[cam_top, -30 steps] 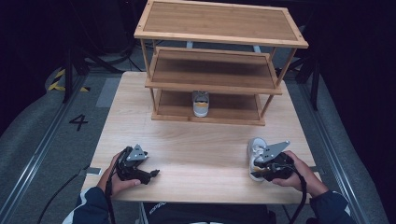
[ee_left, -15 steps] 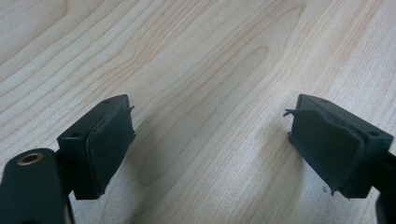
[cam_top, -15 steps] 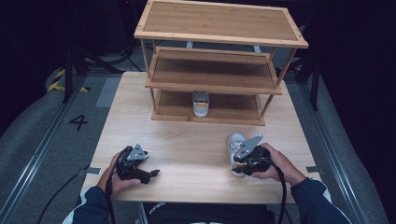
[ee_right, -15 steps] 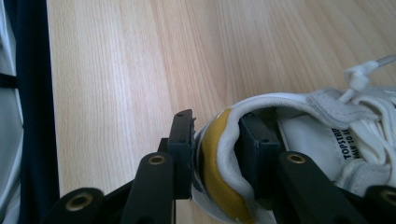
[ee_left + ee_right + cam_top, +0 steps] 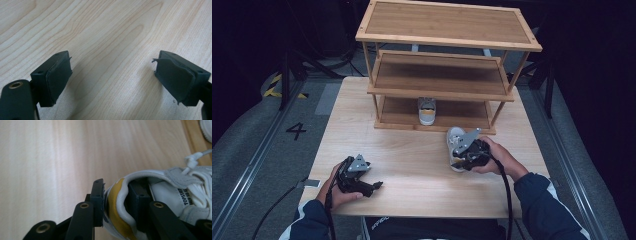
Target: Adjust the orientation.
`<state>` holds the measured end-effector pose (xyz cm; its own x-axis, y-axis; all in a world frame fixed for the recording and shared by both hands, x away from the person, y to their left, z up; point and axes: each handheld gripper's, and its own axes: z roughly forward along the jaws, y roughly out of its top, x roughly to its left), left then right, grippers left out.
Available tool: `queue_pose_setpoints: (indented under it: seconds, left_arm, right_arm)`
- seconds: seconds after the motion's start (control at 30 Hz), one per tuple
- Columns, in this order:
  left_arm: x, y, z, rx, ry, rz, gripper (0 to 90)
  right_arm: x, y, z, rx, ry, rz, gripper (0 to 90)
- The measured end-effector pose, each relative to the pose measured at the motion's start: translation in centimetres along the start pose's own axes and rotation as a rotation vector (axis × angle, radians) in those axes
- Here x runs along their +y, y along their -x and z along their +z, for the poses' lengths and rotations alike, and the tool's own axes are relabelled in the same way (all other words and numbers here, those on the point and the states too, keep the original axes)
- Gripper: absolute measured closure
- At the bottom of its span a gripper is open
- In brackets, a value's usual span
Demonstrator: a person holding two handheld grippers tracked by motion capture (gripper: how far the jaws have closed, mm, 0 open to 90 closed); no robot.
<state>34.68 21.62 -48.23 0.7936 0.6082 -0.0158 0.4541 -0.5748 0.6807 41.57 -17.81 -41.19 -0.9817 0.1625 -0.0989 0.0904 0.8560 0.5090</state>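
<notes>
A white shoe (image 5: 455, 137) with a yellow heel patch lies on its side just above the table, in front of the shelf rack. My right gripper (image 5: 460, 155) is shut on its heel collar. In the right gripper view, one jaw sits inside the shoe (image 5: 162, 187) and the other presses the yellow heel from outside, with the right gripper (image 5: 116, 195) clamping the rim. A matching shoe (image 5: 427, 111) stands on the rack's bottom shelf. My left gripper (image 5: 374, 186) rests low at the table's near left, open, and the left gripper (image 5: 112, 77) has bare wood between its pads.
The three-tier wooden shelf rack (image 5: 447, 22) stands across the back half of the table (image 5: 412, 160); its top and middle shelves are bare. A tip of the other shoe (image 5: 206, 126) shows at the top right of the right gripper view. Dark floor surrounds the table.
My right hand has carried the shoe leftward and farther toward the rack's front edge. The left hand and its gripper have stayed in place.
</notes>
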Motion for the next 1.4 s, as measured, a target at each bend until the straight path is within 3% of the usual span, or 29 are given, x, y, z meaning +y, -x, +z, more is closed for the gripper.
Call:
queue_pose_setpoints:
  seconds: [0.1,0.13,0.27,0.4,0.57,0.63,0.8,0.87,0.97,1.1,1.13,1.17,1.23,1.33,1.4]
  left_arm:
    - [0.0,0.0,0.0,-0.003,-0.004,0.003,13.4]
    - [0.0,0.0,0.0,-0.003,-0.004,0.003,13.4]
    - [0.0,-0.1,0.0,-0.003,-0.005,0.005,13.4]
    - [0.0,0.0,0.0,-0.004,-0.004,0.002,13.4]
    - [0.0,-0.1,0.0,-0.008,-0.004,0.004,13.5]
    - [0.0,-0.1,0.0,-0.006,-0.004,0.003,13.5]
    - [0.0,0.0,0.0,-0.002,-0.004,0.0,13.6]
    - [0.0,0.0,0.0,0.001,-0.004,-0.003,13.8]
    - [0.0,0.0,0.0,0.0,-0.002,-0.006,13.9]
    - [0.0,-0.1,0.0,0.005,-0.002,-0.007,14.5]
    - [0.0,-0.1,0.0,0.006,-0.001,-0.008,14.6]
    - [0.0,-0.1,0.0,0.007,-0.001,-0.008,14.6]
    - [0.0,-0.1,0.0,0.01,0.001,-0.01,14.5]
    - [0.0,-0.1,0.0,0.016,-0.001,-0.012,14.4]
    - [0.0,-0.1,0.0,0.02,-0.002,-0.016,14.3]
  right_arm:
    - [1.0,2.3,0.7,-0.006,0.004,-0.001,69.2]
    - [1.0,2.3,0.7,-0.006,0.004,-0.001,69.2]
    - [2.1,4.8,1.8,-0.028,-0.004,-0.001,69.2]
    - [2.5,5.9,2.3,-0.019,0.008,0.003,69.2]
    - [2.8,7.4,3.7,-0.03,-0.004,0.047,69.4]
    - [2.5,7.8,3.7,-0.028,0.03,0.059,69.1]
    - [2.2,7.6,3.6,-0.048,0.039,0.06,66.4]
    - [1.8,7.2,3.4,-0.074,0.07,0.082,63.1]
    - [1.4,6.9,3.1,-0.116,0.1,0.111,49.5]
    - [0.9,6.5,2.1,-0.178,0.148,0.147,38.5]
    - [0.5,6.4,1.6,-0.167,0.184,0.196,36.8]
    - [0.5,6.4,1.6,-0.167,0.184,0.196,36.8]
    - [-0.3,6.3,1.1,-0.173,0.234,0.256,34.3]
    - [-1.6,5.6,0.3,-0.218,0.224,0.305,30.3]
    - [-1.9,5.4,0.1,-0.22,0.233,0.31,30.3]
